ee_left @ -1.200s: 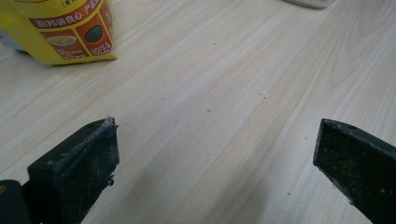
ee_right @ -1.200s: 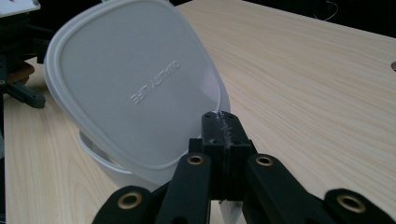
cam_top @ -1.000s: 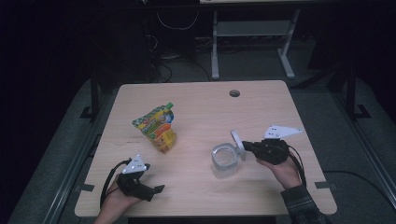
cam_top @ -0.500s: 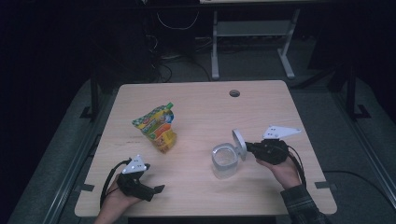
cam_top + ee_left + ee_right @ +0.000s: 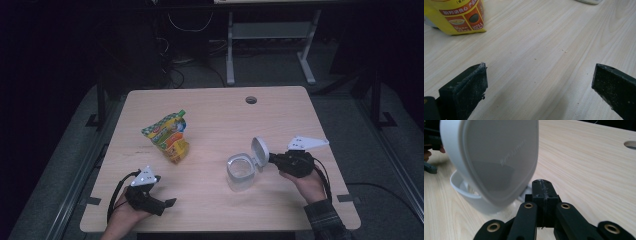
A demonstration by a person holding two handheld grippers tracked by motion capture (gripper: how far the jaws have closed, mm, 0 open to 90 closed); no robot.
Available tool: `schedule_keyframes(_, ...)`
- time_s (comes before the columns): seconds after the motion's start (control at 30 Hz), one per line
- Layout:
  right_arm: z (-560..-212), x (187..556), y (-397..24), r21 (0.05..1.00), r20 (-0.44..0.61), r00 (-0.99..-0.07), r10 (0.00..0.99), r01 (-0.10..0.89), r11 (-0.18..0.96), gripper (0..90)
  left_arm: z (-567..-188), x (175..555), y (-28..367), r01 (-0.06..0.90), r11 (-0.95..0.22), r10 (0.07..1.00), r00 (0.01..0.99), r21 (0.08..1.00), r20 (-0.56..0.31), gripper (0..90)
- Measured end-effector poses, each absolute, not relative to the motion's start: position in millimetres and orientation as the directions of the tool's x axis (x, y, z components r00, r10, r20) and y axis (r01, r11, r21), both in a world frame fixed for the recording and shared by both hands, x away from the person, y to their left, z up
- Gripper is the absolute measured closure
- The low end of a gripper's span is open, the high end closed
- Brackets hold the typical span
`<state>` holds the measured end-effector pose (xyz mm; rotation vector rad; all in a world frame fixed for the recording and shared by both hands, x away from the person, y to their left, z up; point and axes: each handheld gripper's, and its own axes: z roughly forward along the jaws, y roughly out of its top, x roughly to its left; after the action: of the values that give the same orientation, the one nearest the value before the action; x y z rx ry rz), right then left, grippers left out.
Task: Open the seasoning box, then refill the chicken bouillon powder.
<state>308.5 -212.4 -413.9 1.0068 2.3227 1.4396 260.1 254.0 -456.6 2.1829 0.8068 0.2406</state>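
Container point(image 5: 241, 172) sits near-right with its lid point(image 5: 260, 149) propped up by your closed right gripper point(image 5: 272, 159); left gripper point(image 5: 167, 202) idles, jaws apart.

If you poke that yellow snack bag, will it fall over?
Probably. The snack bag stands tilted on a narrow base, so a nudge would likely tip it. It looks crinkly and puffy, so it is likely light and would squash rather than stay stiff.

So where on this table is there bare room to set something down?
Free: the far strip around the cable hole, and the middle between snack bag and clear container. Crowded: near edge by left gripper and right gripper.
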Motion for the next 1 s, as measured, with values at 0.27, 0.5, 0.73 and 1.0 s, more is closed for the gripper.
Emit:
schedule_keyframes(0.27, -422, 294, -227, 0.851, 0.150, -0.711, 0.687, 0.446, 0.275, 89.6, -456, 259, 254, 0.472, -0.488, 0.623, 0.777, 0.735, -0.086, 0.0)
schedule_keyframes(0.5, -429, 281, -235, 0.854, 0.151, -0.701, 0.697, 0.448, 0.265, 85.0, -457, 259, 254, 0.478, -0.484, 0.627, 0.774, 0.733, -0.090, 0.0)
schedule_keyframes(0.73, -435, 273, -237, 0.850, 0.158, -0.690, 0.707, 0.459, 0.258, 69.3, -457, 260, 257, 0.479, -0.488, 0.632, 0.770, 0.730, -0.082, 0.0)
schedule_keyframes(1.0, -439, 266, -239, 0.855, 0.152, -0.690, 0.707, 0.451, 0.257, 55.1, -454, 263, 263, 0.488, -0.476, 0.655, 0.752, 0.732, -0.076, 0.1)
